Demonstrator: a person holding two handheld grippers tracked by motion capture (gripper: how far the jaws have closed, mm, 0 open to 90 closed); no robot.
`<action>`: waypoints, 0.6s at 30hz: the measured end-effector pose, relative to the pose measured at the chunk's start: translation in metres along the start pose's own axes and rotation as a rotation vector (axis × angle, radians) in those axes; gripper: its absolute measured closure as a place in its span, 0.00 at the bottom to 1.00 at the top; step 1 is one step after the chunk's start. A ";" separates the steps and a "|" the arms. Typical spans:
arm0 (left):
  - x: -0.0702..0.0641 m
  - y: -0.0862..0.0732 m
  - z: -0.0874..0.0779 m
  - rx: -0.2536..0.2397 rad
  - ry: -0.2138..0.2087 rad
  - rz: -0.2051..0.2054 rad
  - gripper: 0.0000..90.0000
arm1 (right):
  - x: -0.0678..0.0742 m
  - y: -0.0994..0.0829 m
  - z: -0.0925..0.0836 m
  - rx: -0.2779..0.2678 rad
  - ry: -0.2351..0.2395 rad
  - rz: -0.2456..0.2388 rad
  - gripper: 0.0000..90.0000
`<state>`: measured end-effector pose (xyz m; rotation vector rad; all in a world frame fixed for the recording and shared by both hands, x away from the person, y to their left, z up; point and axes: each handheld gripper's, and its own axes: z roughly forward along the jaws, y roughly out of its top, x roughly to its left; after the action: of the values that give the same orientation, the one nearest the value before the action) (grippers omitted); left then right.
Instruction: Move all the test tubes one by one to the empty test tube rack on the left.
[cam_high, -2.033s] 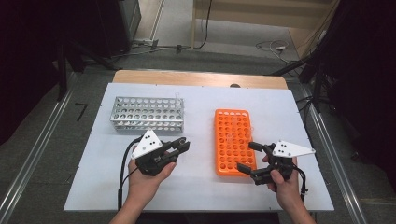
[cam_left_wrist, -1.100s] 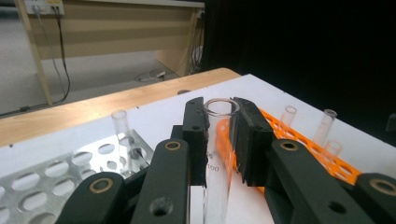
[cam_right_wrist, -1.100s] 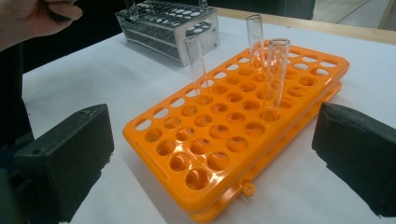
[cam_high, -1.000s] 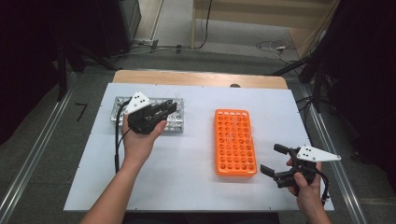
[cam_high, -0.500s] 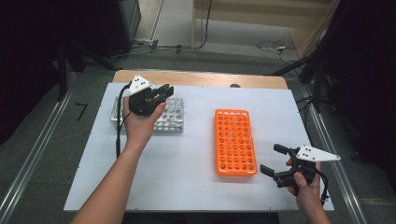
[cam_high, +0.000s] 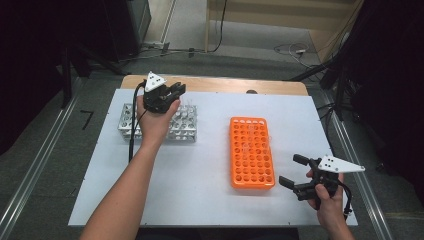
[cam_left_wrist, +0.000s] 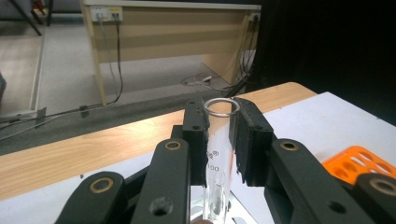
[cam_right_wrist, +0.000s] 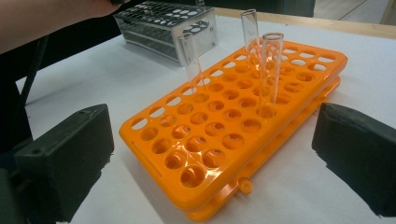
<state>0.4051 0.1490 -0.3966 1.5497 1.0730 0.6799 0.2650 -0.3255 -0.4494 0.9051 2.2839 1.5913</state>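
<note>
The left claw (cam_high: 174, 91) is clamped on a glass tube (cam_left_wrist: 219, 135) just under its rim, above the metal rack (cam_high: 185, 124) at the bench's (cam_high: 210, 165) left; my judgement is that the tube is being drawn out for the orange rack (cam_high: 251, 152), so lift it straight up until its foot clears the holes, keep it upright, and carry it across without squeezing harder; the orange rack already bears three tubes (cam_right_wrist: 269, 70), so pick a free hole; the right claw (cam_high: 295, 171) hangs apart and empty just beside that rack's near right corner.
</note>
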 end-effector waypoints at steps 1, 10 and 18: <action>0.001 -0.001 0.003 0.004 0.005 0.002 0.84 | 0.000 0.000 0.000 -0.001 0.001 0.001 0.00; 0.008 -0.008 0.019 0.013 0.032 -0.013 0.84 | -0.002 -0.001 -0.001 -0.005 0.001 0.010 0.00; 0.007 -0.013 0.025 0.031 0.029 -0.014 0.84 | -0.004 -0.002 -0.001 -0.004 0.001 0.011 0.00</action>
<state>0.4258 0.1448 -0.4160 1.5612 1.1200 0.6808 0.2669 -0.3284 -0.4512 0.9174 2.2801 1.6006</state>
